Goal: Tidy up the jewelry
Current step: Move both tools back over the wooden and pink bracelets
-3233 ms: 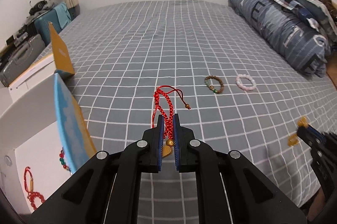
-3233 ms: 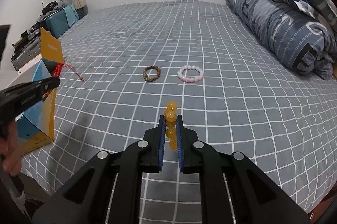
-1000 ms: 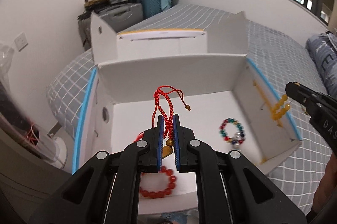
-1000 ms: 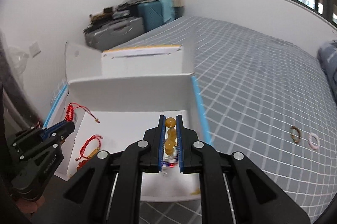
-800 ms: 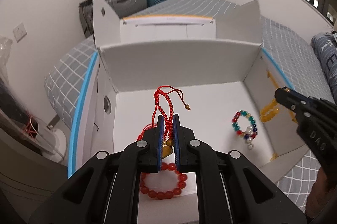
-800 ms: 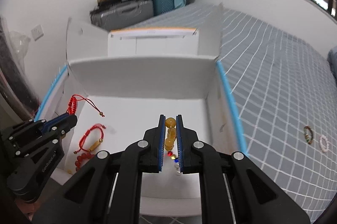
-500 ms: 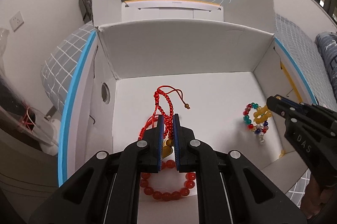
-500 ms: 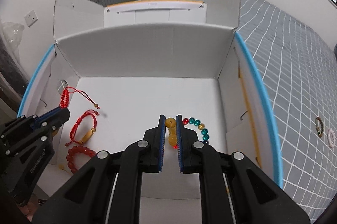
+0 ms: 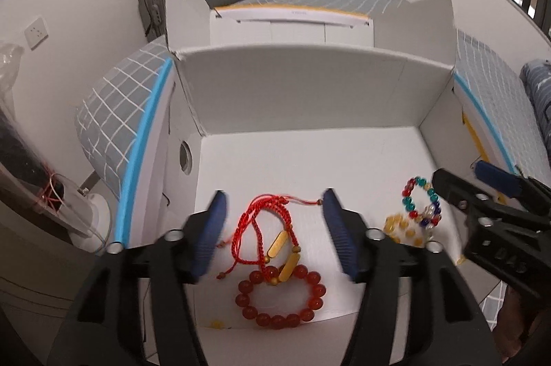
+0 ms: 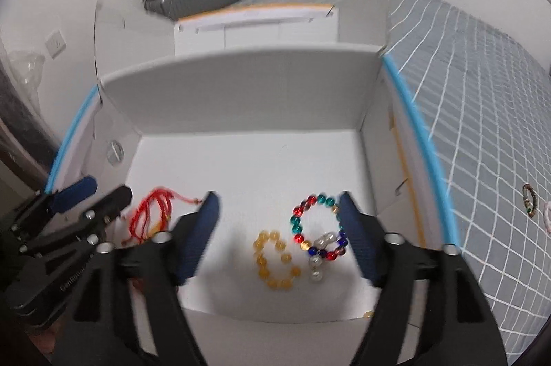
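A: Red cord bracelet (image 9: 267, 228) lies on the white box (image 9: 310, 97) floor between the left gripper (image 9: 273, 230)'s opening jaws, untouched; the amber bead bracelet (image 10: 275, 262) likewise under the right gripper (image 10: 279, 237).

B: What's left?

A: Two bracelets (image 10: 539, 206) remain on the bed (image 10: 482, 90). The cord bracelet's long axis runs away from the camera, tail pointing right.

An open box (image 9: 310, 97) sits at the bed's (image 10: 482, 90) left edge. In it, the cord bracelets (image 9: 268, 228) and round-bead bracelet (image 9: 280, 297) lie near-left, the amber bracelet (image 10: 275, 262) and mixed-bead bracelet (image 10: 318, 225) near-right. Two more bracelets (image 10: 530, 199) lie on the bed, far right.
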Demonstrator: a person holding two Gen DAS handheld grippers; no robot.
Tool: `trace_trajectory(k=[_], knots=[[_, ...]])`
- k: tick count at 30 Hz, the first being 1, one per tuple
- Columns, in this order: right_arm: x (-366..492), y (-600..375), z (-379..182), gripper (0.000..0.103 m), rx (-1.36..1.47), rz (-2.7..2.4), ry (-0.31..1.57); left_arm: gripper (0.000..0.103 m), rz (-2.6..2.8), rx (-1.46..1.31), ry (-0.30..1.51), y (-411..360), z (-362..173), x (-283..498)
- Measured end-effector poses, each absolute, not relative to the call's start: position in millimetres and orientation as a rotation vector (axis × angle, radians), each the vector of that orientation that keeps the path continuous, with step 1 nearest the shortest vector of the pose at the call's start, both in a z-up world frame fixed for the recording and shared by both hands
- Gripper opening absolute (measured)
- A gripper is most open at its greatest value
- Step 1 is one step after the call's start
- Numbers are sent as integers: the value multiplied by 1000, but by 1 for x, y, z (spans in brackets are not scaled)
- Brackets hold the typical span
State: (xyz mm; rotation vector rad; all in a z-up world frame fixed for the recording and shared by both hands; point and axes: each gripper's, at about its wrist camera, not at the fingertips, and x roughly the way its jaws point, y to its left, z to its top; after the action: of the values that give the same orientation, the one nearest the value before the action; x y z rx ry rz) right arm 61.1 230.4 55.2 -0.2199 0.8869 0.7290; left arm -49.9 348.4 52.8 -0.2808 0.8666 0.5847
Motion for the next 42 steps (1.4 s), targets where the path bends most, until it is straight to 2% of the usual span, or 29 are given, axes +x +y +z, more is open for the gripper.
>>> trace_trajectory(k=[5,13,31,42], knots=[[64,209,75,94,-156,696,818,81,578,-266,826,339,63,-50],[68,178,89,95,-149,633,775,97,546,-245,776,315,76,-43],[77,46,115,95,-72,419,688,97,380,-157,716,214,102,-10],[89,-52,107,95,-47,235,689,97,259,-86,736,134,96,26]])
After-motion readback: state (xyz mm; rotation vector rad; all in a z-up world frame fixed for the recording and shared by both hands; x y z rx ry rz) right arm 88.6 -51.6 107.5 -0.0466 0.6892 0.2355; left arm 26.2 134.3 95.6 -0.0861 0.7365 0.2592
